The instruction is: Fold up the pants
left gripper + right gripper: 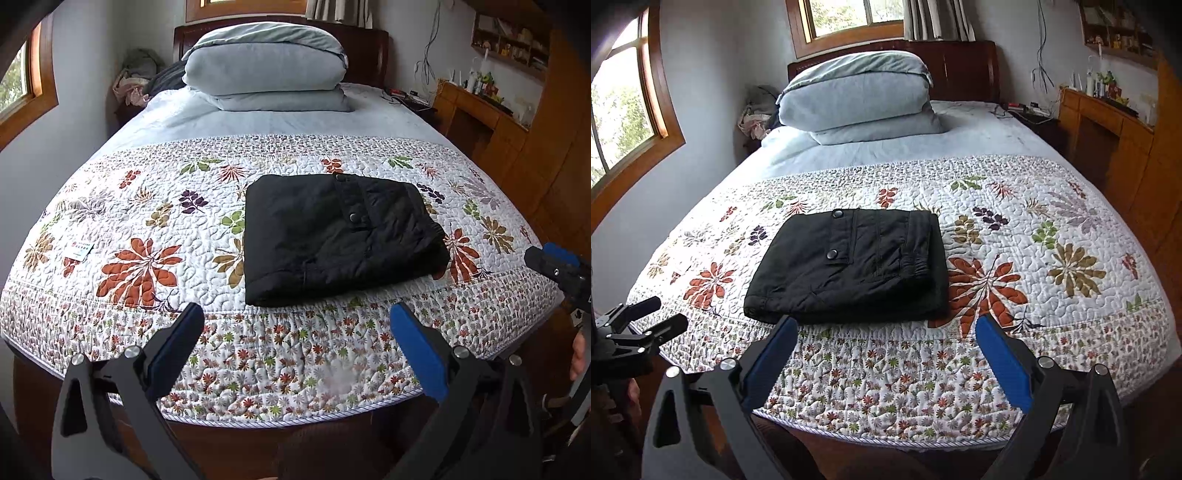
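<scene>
Black pants [340, 236] lie folded into a compact rectangle on the floral quilt [155, 221] near the foot of the bed; they also show in the right wrist view [849, 266]. My left gripper [295, 317] is open and empty, held off the bed's foot edge, apart from the pants. My right gripper [886, 328] is open and empty, just short of the pants' near edge. The right gripper also shows at the right edge of the left wrist view [554, 262], and the left gripper at the left edge of the right wrist view [653, 317].
A stack of folded light-blue bedding [266, 70] sits at the head of the bed. A wooden desk with clutter [491, 110] stands on the right. Windows [624, 107] are on the left wall. The wooden bed frame [258, 443] is below the grippers.
</scene>
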